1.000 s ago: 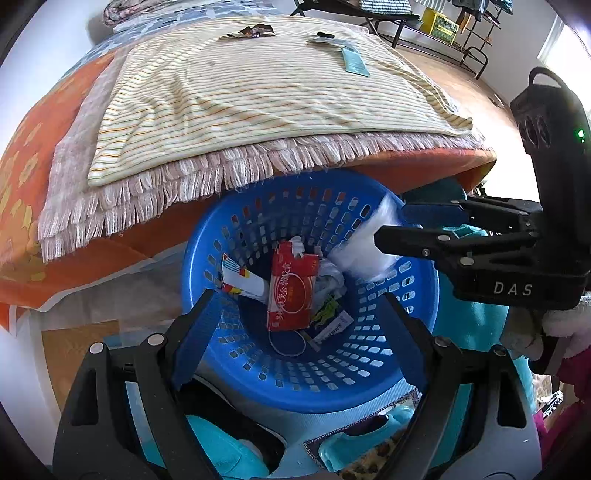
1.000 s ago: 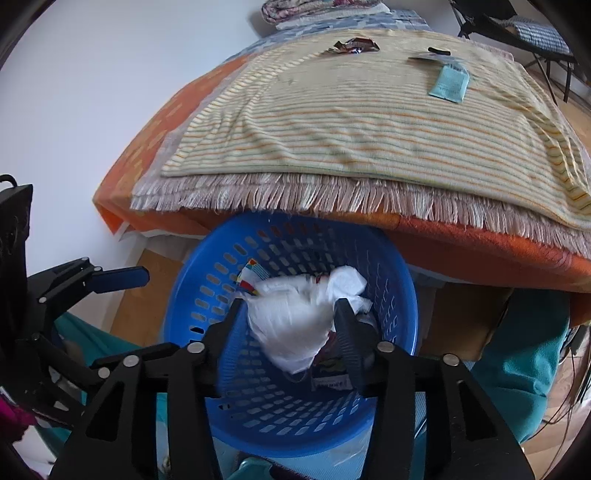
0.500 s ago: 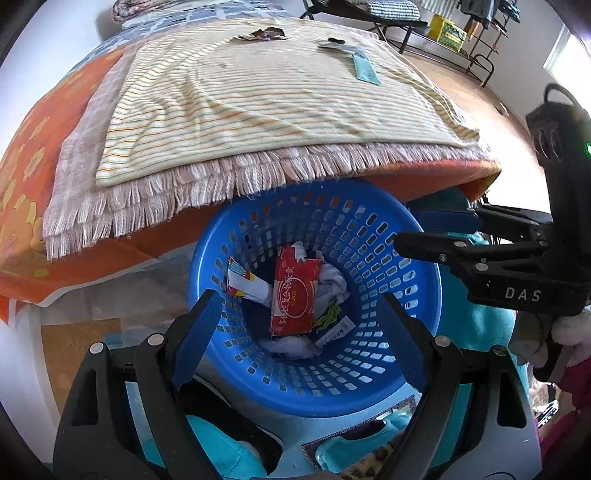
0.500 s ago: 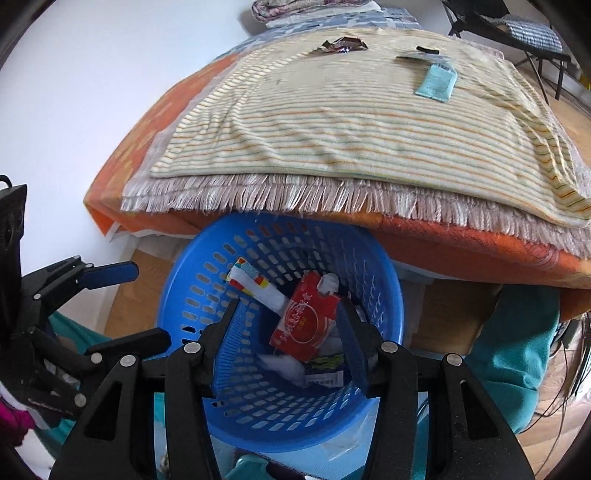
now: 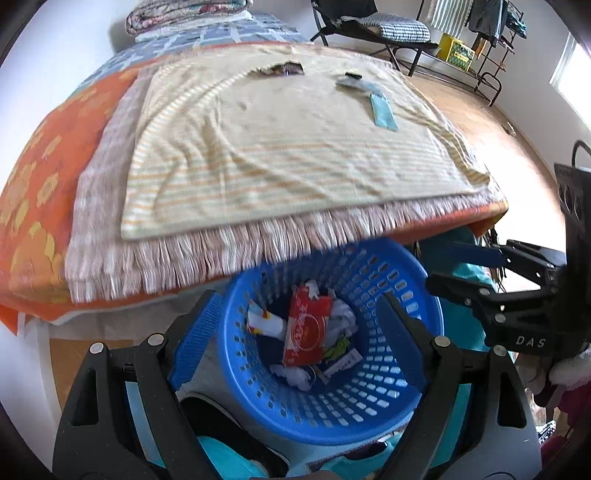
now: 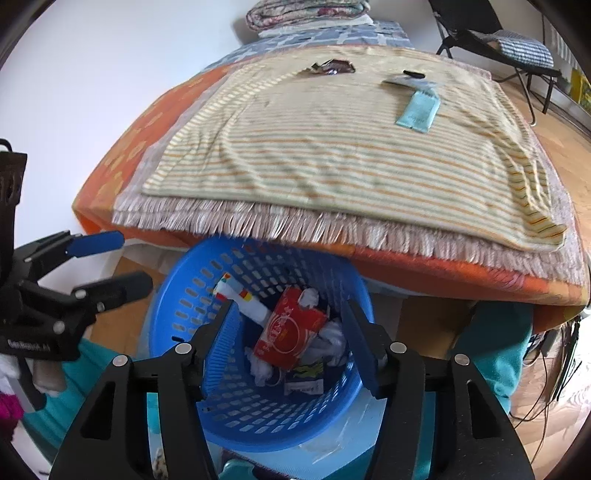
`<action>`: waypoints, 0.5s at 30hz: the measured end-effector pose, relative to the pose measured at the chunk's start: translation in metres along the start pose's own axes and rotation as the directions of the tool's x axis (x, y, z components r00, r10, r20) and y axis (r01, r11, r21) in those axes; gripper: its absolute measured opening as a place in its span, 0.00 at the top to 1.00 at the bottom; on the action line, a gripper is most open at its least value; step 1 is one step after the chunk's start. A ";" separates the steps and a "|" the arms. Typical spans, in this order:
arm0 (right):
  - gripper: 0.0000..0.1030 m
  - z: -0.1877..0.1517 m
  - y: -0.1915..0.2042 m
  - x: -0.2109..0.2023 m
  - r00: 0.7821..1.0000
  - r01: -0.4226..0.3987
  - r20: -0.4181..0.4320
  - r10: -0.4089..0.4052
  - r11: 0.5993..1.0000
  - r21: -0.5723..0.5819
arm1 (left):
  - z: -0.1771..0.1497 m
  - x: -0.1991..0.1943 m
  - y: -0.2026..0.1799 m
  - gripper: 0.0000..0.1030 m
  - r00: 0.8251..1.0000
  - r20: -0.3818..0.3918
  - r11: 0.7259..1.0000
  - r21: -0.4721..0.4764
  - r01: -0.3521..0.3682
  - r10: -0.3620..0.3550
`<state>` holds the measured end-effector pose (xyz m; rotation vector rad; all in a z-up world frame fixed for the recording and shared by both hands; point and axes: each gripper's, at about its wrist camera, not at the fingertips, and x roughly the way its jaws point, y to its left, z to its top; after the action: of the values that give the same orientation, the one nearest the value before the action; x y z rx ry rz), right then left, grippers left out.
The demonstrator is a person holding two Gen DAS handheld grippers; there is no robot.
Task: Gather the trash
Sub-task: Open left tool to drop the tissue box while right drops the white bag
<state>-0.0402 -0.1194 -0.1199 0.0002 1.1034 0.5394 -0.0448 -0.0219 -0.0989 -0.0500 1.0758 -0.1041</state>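
Observation:
A blue perforated basket (image 5: 373, 398) (image 6: 177, 317) sits at the foot of the bed. It holds a red packet (image 5: 304, 328) (image 6: 290, 334), white crumpled tissue (image 6: 332, 334) and wrappers. My left gripper (image 5: 297, 321) is open and empty above the basket; it also shows in the right wrist view (image 6: 114, 262). My right gripper (image 6: 286, 314) is open and empty above the basket; it also shows in the left wrist view (image 5: 465, 267). On the striped blanket (image 5: 288, 147) lie a teal packet (image 5: 383, 115) (image 6: 417, 110), a dark wrapper (image 5: 279, 69) (image 6: 332, 68) and a small black item (image 5: 352, 76).
The bed has an orange cover (image 5: 33, 192) and a fringed edge (image 5: 258, 243) that overhangs the basket. Folded bedding (image 5: 188, 14) lies at the far end. A black chair (image 5: 373, 26) and racks stand on the wooden floor (image 5: 491, 122) to the right.
My right gripper let go of the white tissue, which now lies in the basket. Both grippers have lifted and tilted up, so more of the bed shows.

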 end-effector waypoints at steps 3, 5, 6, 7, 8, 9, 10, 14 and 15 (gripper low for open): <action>0.44 0.004 -0.006 -0.004 1.000 0.018 0.021 -0.019 1.000 0.018 | 0.015 -0.002 0.001 0.15 1.000 0.017 1.000 0.004 -0.001 0.001; 0.44 0.009 -0.010 -0.007 0.999 0.032 0.033 -0.033 0.999 0.022 | 0.026 -0.003 0.002 0.15 1.000 0.029 1.000 0.008 -0.003 0.003; 0.44 0.011 -0.012 -0.008 0.998 0.040 0.041 -0.041 0.999 0.018 | 0.030 -0.003 0.002 0.15 0.999 0.034 1.000 0.009 -0.003 0.003; 0.44 0.014 -0.014 -0.010 0.997 0.050 0.052 -0.050 0.999 0.013 | 0.036 -0.003 0.003 0.15 0.999 0.039 1.000 0.010 -0.003 0.003; 0.44 0.017 -0.017 -0.012 0.996 0.059 0.061 -0.060 0.998 0.008 | 0.039 -0.002 0.003 0.15 0.999 0.042 1.000 0.011 -0.005 0.004; 0.44 0.019 -0.018 -0.012 0.996 0.065 0.063 -0.066 0.998 0.006 | 0.046 -0.002 0.003 0.15 0.999 0.047 1.000 0.014 -0.008 0.007; 0.44 0.022 -0.022 -0.014 0.995 0.069 0.066 -0.069 0.998 0.004 | 0.051 -0.001 0.003 0.15 0.999 0.051 1.000 0.016 -0.009 0.008; 0.44 0.034 -0.032 -0.018 0.990 0.100 0.103 -0.099 0.995 0.003 | 0.075 0.005 0.003 0.15 0.998 0.064 0.999 0.028 -0.017 0.015; 0.44 0.037 -0.034 -0.019 0.988 0.109 0.109 -0.109 0.994 0.001 | 0.080 0.006 0.003 0.15 0.998 0.066 0.999 0.032 -0.019 0.016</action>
<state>-0.0014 -0.1473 -0.0958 -0.0346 0.9900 0.4389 0.0289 -0.0207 -0.0668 -0.0148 1.0080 -0.1034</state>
